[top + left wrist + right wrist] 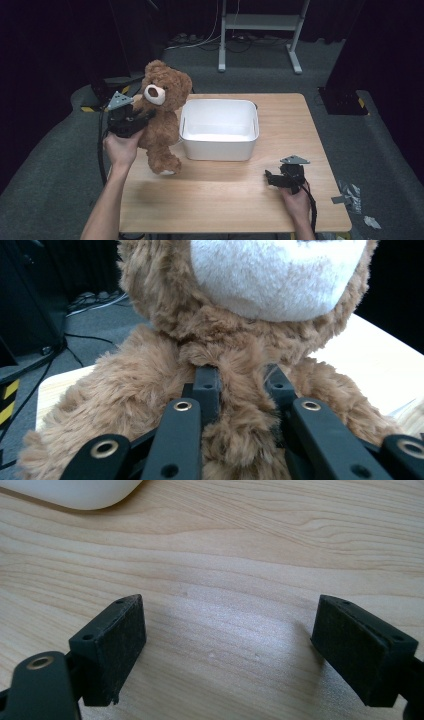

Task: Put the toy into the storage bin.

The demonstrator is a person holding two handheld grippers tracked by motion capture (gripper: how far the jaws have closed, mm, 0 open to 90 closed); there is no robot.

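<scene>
One brown teddy bear [161, 117] we find upright at the table's [225, 200] left edge beside the white tub [220, 129], left gripper [240, 390] clamped on its chest, right gripper [230, 645] spread apart near the right edge.

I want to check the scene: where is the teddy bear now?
In the high view the teddy bear is at the table's left side, held by the left gripper, just left of the white bin.

The left gripper [142, 116] holds the teddy bear [162, 117] beside the white bin [219, 145].
</scene>
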